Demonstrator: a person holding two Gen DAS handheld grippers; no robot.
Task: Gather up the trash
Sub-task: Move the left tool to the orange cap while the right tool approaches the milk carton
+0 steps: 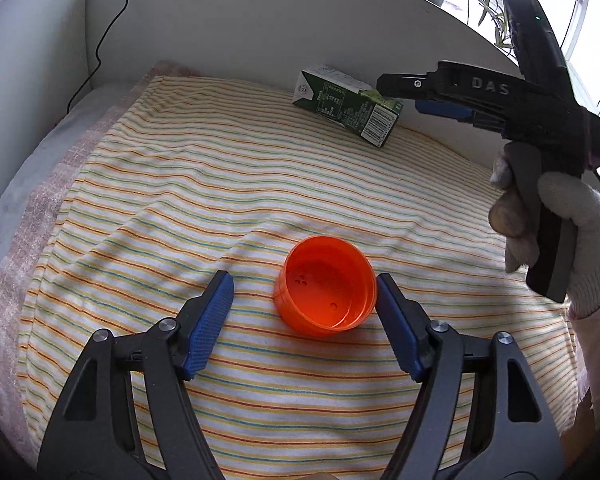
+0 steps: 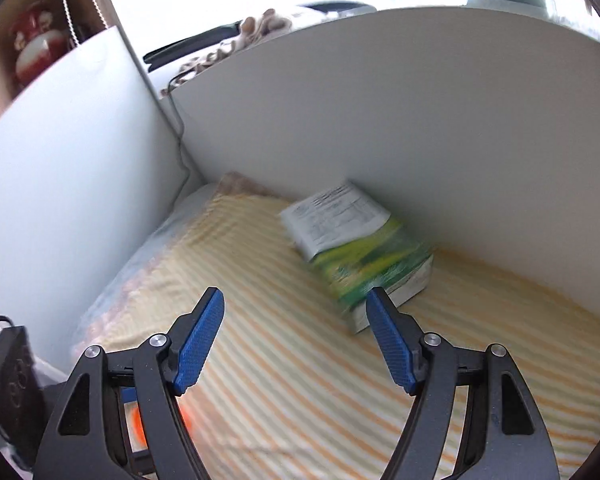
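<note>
Spread wide right before its camera, the left gripper point(image 1: 304, 300) holds nothing, its right pad touching or almost touching the rim of the orange cup point(image 1: 326, 286) that lies on the striped cloth point(image 1: 180, 184), while the right gripper point(image 2: 296, 336), also spread wide and holding nothing, hangs near the green carton point(image 2: 360, 256) lying just beside the white back wall point(image 2: 380, 120). I judge 2 risks: the light cup may roll off the pad, and the carton may be pushed against the wall. Room is open at the front, tight at the back corner.
</note>
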